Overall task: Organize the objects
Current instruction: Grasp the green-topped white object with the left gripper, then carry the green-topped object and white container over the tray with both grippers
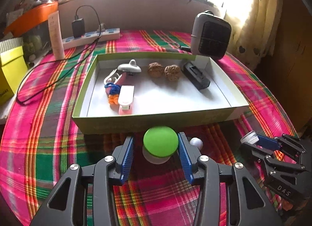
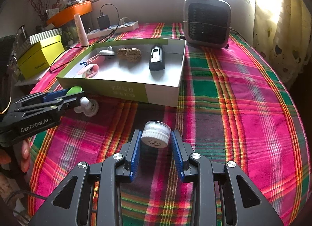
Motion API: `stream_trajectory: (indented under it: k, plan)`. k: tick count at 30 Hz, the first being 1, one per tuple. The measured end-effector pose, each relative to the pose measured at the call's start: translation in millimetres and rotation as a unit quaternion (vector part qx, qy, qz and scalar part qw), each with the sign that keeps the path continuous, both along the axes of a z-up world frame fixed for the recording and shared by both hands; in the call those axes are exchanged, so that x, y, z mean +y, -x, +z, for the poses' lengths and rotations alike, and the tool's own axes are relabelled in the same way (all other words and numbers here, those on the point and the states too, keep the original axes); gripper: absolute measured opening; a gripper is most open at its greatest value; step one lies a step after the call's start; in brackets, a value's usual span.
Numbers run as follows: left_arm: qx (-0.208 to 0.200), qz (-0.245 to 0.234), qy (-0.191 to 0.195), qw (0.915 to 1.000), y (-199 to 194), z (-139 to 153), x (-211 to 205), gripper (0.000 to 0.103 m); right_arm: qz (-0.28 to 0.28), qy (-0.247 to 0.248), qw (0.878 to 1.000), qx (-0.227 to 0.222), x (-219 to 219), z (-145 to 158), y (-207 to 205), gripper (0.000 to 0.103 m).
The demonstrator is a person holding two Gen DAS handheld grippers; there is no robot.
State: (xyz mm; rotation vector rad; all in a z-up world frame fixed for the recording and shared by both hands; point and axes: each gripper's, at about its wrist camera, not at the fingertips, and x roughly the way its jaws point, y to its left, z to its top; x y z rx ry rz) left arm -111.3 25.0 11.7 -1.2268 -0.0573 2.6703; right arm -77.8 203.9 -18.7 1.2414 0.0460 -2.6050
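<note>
A small jar with a green lid [image 1: 160,141] and a white base stands on the plaid cloth, between the blue pads of my left gripper [image 1: 156,140]. The right pad touches the lid; a thin gap shows at the left pad, so the jaws stand open around it. From the side, my left gripper [image 2: 78,96] has the green lid [image 2: 74,90] at its tips. My right gripper [image 2: 155,135] is shut on a small clear jar with a white ribbed cap [image 2: 155,135], held tilted above the cloth. The right gripper [image 1: 251,140] also appears at the right of the left wrist view.
A shallow green-and-white box [image 1: 156,122] ahead holds two walnuts [image 1: 163,70], a black block [image 1: 197,76], a pink clip [image 1: 126,99] and a silver tool. A white knobbed piece [image 2: 87,106] lies by the left gripper. Heater [image 2: 207,23], power strip, tube and yellow box stand behind.
</note>
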Motion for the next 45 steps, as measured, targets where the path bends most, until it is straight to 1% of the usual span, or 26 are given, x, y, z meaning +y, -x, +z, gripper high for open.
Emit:
stream_trajectory:
  k: [6,7,9,10,23,25,45]
  plan:
    - [0.001,0.001,-0.005,1.0,1.0,-0.4,-0.8,0.041,0.0,-0.001,1.0,-0.001,-0.2,-0.5,0.8,0.032]
    - [0.001,0.0,-0.006,1.0,1.2,-0.3,-0.6,0.04,0.0,-0.001,1.0,-0.001,-0.3,-0.4,0.9,0.032]
    - [0.002,-0.003,-0.009,1.0,0.6,0.6,0.4,0.033,0.0,-0.001,1.0,-0.001,-0.8,-0.6,0.8,0.032]
    - [0.003,-0.003,-0.006,1.0,0.1,1.0,1.2,0.031,0.0,-0.001,1.0,-0.001,-0.9,-0.6,0.8,0.032]
    - [0.005,0.007,-0.011,0.9999,0.0,1.9,-2.3,0.031,-0.002,0.0,1.0,-0.001,-2.2,-0.9,0.3,0.032]
    - [0.007,0.008,-0.008,0.9999,-1.0,2.2,-2.5,0.031,-0.003,0.001,1.0,-0.001,-1.2,-0.5,0.8,0.03]
    - [0.014,0.015,0.001,0.9998,-8.6,2.5,-3.1,0.031,-0.005,0.002,1.0,0.002,-1.1,1.0,-0.3,0.03]
